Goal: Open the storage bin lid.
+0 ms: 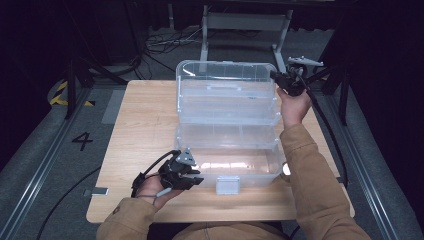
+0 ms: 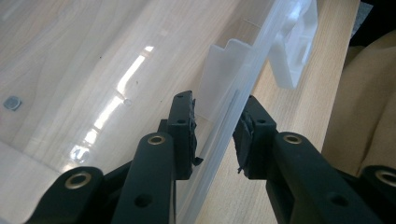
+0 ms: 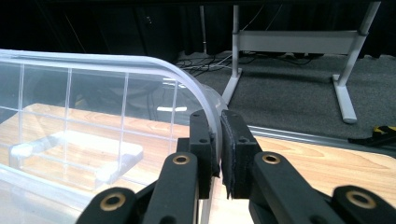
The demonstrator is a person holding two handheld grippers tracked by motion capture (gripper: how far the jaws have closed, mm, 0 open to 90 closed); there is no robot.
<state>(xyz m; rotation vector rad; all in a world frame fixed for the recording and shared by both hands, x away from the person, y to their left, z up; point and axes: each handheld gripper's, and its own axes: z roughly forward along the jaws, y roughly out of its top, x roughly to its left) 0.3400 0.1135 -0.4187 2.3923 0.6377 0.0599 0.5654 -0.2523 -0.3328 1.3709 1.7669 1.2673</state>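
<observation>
**Item: clear tiered storage box, lid raised**

We log one clear plastic box [image 1: 227, 135] at mid-table [image 1: 140, 130], trays fanned out in steps, lid [image 1: 225, 75] upright at the far side. Our right gripper [image 3: 219, 140] pinches the lid's corner edge, jaws closed on it. Our left gripper [image 2: 215, 128] straddles the near front wall, jaws apart (pads not visibly pressing), beside the latch [image 2: 294, 51]. By our judgement: the box stands open; closing and latching it remain.
</observation>
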